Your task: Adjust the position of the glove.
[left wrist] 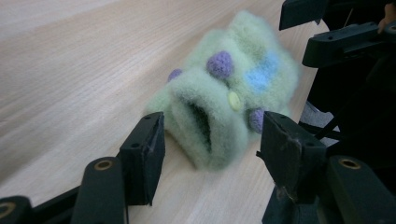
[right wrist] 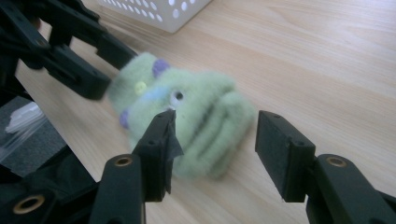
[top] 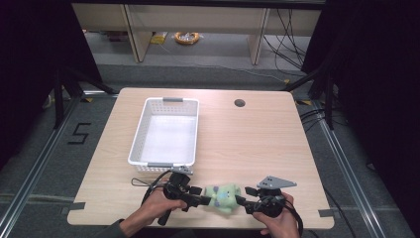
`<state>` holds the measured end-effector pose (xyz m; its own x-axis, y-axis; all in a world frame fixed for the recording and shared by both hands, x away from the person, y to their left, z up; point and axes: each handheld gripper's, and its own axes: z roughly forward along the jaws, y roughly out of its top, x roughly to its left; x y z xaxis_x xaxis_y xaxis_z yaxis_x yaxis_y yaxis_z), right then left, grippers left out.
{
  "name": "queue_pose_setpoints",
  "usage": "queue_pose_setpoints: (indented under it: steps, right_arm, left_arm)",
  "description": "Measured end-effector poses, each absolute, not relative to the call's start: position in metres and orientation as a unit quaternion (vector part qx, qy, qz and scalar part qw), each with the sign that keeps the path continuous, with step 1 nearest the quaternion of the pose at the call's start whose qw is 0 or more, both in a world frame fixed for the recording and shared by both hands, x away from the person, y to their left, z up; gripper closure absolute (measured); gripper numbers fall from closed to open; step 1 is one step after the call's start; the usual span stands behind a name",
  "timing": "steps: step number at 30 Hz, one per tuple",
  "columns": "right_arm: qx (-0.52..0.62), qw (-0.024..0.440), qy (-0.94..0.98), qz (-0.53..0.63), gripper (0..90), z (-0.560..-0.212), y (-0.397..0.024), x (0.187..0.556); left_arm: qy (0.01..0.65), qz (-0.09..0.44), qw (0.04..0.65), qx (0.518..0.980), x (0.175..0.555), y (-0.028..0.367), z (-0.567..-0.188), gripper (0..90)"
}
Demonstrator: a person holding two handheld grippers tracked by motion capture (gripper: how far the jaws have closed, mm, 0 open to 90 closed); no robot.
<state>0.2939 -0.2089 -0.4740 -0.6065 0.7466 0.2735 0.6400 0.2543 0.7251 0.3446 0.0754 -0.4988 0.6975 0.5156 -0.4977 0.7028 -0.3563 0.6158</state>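
1. Black fingers (left wrist: 144, 154) of the left gripper (top: 197, 199) stand partly open around the cuff end of a fuzzy green mitten (top: 223, 197); the pads sit just clear of the fleece on both sides and hold nothing.
2. Right gripper (top: 242, 201) likewise: its fingers (right wrist: 161, 149) are partly spread at the mitten's opposite, ribbed end, with the fabric lying between them but not pinched.
3. Mitten lies flat on the desk (top: 257, 139) near the front edge, between the two grippers. Purple bumps, a yellow button and a pale blue patch show on its upper face.
4. White perforated basket (top: 166, 131) stands on the desk behind the left gripper, apart from the mitten, and looks empty.
5. Judgement: the mitten rests loose on the desk, so any lift needs a fresh grip.
6. To do that well: bring each pair of fingers down until the lower pad skims the wood, take a full fold of fleece rather than surface fluff, and close both sides together so the piece does not skew.
7. Risk: soft pile may slip from a shallow pinch; the cuff opening could also snag on one finger tip.
8. If the basket is the goal, lift clear of its near rim before moving over it.
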Motion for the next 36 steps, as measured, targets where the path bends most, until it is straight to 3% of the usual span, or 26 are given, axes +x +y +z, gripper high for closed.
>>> queue_pose_setpoints:
  steps: [23, 36]
  right_arm:
    - [0.462, -0.009, 0.8, 0.383, 47.5, -0.5, -0.201, 0.32]
    - [0.467, -0.041, 0.784, 0.407, 54.1, -0.51, -0.204, 0.322]
  left_arm:
    - [0.403, -0.121, 0.431, 0.798, 0.348, 0.066, -0.516, 48.1]
    - [0.39, -0.115, 0.412, 0.815, 0.345, 0.066, -0.515, 60.4]
